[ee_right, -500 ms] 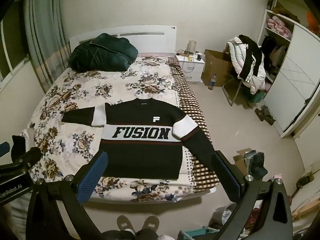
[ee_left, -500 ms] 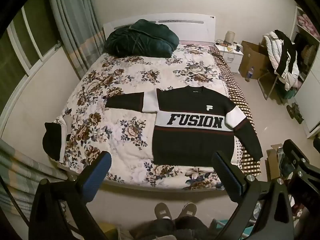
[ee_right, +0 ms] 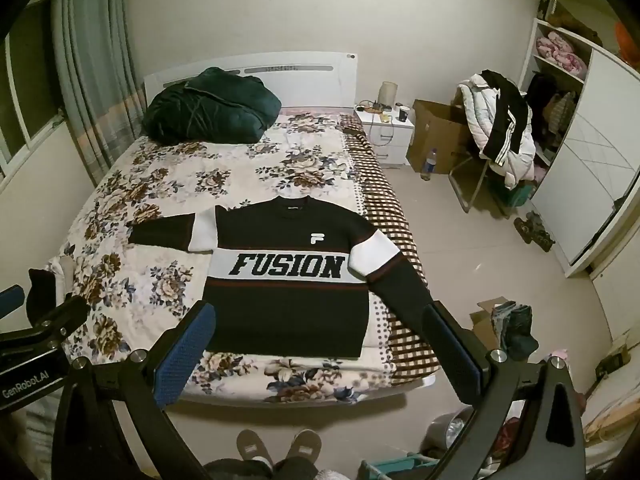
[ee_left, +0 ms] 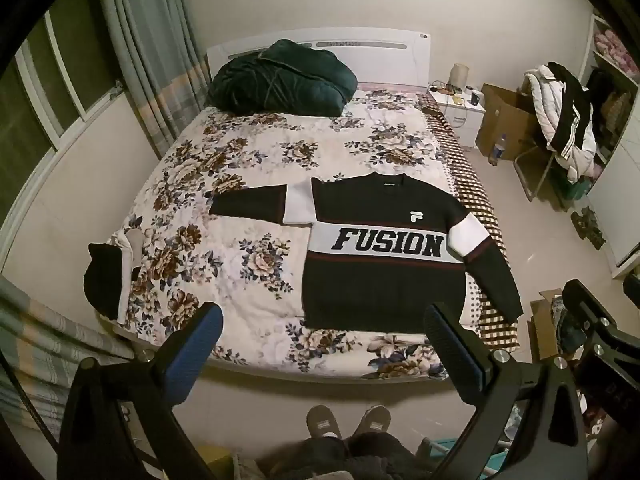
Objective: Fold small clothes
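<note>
A black sweater (ee_left: pixel 380 256) with a white band reading FUSION lies flat, front up, near the foot of the bed (ee_left: pixel 224 216), toward the bed's right side. One sleeve stretches out across the floral quilt (ee_left: pixel 188 184); the other slants down over the checked sheet (ee_left: pixel 476 192) at the bed's edge. A dark green bundle (ee_left: pixel 280 78) sits by the headboard. A small black-and-white garment (ee_left: pixel 108 276) lies at the left edge. Both the left tongs (ee_left: pixel 324 354) and the right tongs (ee_right: pixel 320 350) hang above the foot of the bed, spread wide and empty. The person's slippers (ee_left: pixel 348 426) show below.
</note>
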`<state>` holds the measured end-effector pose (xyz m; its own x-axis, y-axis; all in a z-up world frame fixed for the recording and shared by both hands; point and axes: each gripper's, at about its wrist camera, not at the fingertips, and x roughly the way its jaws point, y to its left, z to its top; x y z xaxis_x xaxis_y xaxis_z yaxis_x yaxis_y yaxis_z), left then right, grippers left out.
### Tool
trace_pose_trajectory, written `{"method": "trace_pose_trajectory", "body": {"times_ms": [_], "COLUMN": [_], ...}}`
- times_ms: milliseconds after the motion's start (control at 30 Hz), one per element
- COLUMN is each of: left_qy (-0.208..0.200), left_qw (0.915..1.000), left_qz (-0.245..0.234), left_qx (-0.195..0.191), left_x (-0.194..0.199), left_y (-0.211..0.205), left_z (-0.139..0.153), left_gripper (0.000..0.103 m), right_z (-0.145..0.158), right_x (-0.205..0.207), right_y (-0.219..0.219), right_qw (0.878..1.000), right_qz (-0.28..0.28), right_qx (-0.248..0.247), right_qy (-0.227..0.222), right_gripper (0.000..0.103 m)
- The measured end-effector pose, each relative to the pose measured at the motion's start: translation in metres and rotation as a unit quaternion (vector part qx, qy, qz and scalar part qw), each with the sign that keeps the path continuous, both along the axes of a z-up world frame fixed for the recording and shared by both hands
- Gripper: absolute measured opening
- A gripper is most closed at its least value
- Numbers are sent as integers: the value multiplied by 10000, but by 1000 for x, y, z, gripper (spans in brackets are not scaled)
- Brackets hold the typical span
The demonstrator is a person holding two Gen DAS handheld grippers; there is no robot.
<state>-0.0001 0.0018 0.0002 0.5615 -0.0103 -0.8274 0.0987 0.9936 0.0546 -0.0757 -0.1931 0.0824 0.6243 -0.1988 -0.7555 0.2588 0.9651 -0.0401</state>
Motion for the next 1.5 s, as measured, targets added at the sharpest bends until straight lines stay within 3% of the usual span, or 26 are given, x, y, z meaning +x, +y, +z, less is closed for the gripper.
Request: {"method": "trace_pose_trajectory", "body": {"times_ms": [1500], "left_qy": [-90], "left_qw": [10000], "left_qz": [-2], "left_qx": [-24], "left_x": [0], "left_y": [-18], "left_z": [23], "left_gripper": [103], "right_z": [4], "right_x": [1], "right_y": [-1], "right_qw": [10000], "right_qz": [21], "right_qx": [5], "right_qy": [-31], "right_gripper": [103]}}
